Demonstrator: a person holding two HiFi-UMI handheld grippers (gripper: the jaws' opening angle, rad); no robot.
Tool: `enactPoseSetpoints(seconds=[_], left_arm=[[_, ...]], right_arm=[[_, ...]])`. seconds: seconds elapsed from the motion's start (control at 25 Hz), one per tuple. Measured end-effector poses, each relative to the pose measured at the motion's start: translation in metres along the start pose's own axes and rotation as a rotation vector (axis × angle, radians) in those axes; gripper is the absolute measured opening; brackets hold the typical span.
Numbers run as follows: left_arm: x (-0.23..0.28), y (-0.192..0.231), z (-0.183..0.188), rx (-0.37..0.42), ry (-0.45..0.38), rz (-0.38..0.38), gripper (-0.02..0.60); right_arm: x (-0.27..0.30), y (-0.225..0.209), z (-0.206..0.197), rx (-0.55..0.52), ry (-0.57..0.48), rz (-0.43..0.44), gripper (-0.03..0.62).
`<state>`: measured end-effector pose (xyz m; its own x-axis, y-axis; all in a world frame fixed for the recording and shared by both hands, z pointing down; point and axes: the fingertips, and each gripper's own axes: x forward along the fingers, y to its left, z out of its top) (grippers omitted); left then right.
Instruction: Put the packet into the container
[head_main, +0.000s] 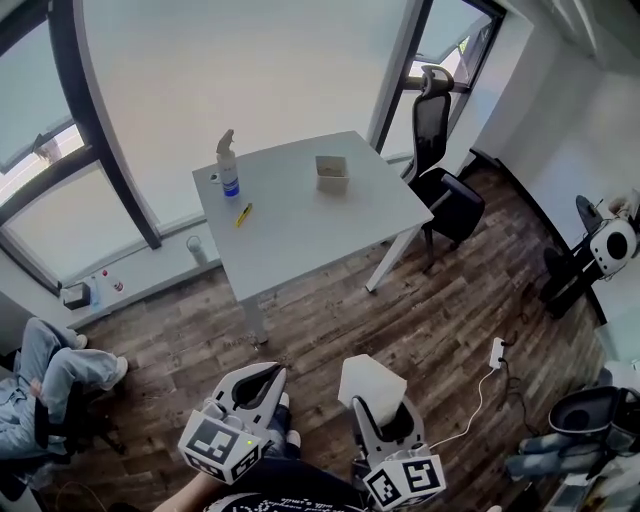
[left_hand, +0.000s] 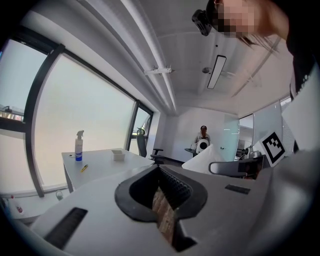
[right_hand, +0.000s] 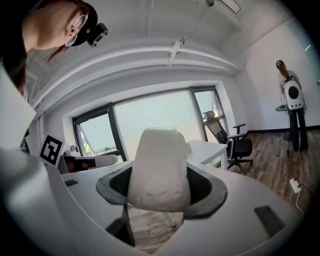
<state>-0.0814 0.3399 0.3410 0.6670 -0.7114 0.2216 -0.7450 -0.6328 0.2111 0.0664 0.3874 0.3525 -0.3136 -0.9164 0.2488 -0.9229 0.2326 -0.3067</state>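
Standing well apart from the white square-topped table (head_main: 300, 215), the person holds both grippers low and close to the body, jaws pointing forward toward it, with the marker cubes at the near end. The left gripper (head_main: 268, 372) sits at the lower left of the head view, angled slightly inward. Its dark-lined jaws are pressed together with nothing between them (its own view shows only a thin slit through which the wooden floor appears). A bit of the person's forearm shows just behind it, at the bottom edge.

The right gripper (head_main: 385, 408) is held just beside the left one and points more straight ahead. Its jaws pinch the white pillow-shaped soft packet (right_hand: 160, 170). The packet stands up out of the jaws, bulging above them, and is clamped by its lower part. In the head view the packet (head_main: 370, 380) hangs over the floor boards, well short of the table.

The small pale rectangular open-topped container (head_main: 331, 173) stands upright on the far right part of the tabletop. Toward the table's left edge are a clear spray bottle with a blue label (head_main: 229, 165) and, nearer, a small yellow pen-like object (head_main: 243, 215) lying flat. A black mesh-backed office chair (head_main: 437, 150) stands beside the table's right corner.
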Motion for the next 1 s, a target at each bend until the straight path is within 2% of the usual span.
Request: enactPoseSetpoints(seconds=[0.16, 0.48, 1.0], left_arm=[[0.026, 0.013, 0.013, 0.019, -0.009, -0.035, 0.008], [0.055, 0.046, 0.032, 0.019, -0.011, -0.056, 0.008], [0.070, 0.092, 0.046, 0.017, -0.035, -0.078, 0.008]], right_arm=[[0.024, -0.008, 0.014, -0.001, -0.017, -0.015, 0.276], [0.063, -0.015, 0.028, 0.004, -0.004, -0.050, 0.276], [0.110, 0.001, 0.037, -0.015, -0.015, -0.069, 0.276]])
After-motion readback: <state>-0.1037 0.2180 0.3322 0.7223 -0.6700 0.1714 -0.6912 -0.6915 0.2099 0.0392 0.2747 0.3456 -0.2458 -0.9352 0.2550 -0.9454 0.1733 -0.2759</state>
